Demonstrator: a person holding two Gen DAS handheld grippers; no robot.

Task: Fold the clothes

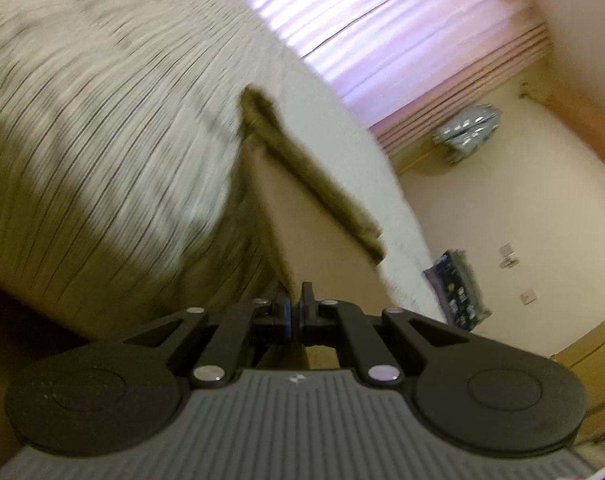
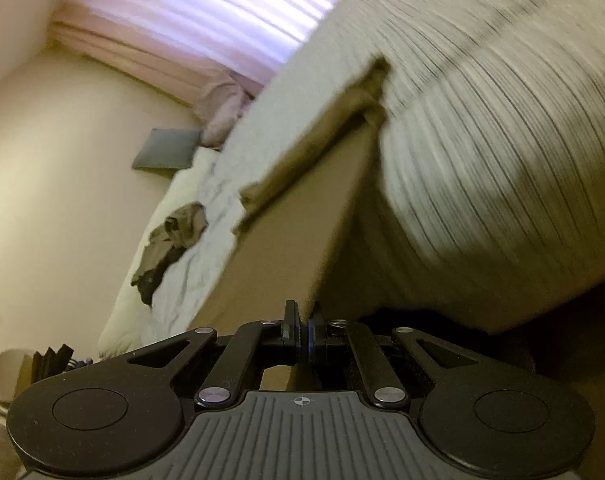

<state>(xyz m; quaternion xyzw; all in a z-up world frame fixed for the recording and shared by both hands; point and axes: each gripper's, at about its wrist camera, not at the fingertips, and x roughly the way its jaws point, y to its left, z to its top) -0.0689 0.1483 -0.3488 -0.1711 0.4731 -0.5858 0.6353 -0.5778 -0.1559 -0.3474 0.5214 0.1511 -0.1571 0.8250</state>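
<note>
I see my left hand-held gripper [image 1: 294, 312] at the bottom centre of its frame, pinching a tan garment [image 1: 302, 216] that rises from it toward mid-frame. My right hand-held gripper [image 2: 302, 328], bottom centre of its own view, pinches the same garment [image 2: 298, 216]. Both views are blurred. A striped cloth [image 1: 102, 128] fills the left of the left view and the right of the right view. A bed [image 2: 190, 216] with crumpled clothes [image 2: 170, 236] lies at left of the right view, curtains [image 2: 206, 4] at top.

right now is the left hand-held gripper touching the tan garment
Touching. The left wrist view shows the left hand-held gripper with jaws closed on the tan garment's edge, the cloth running straight out from between them.
</note>
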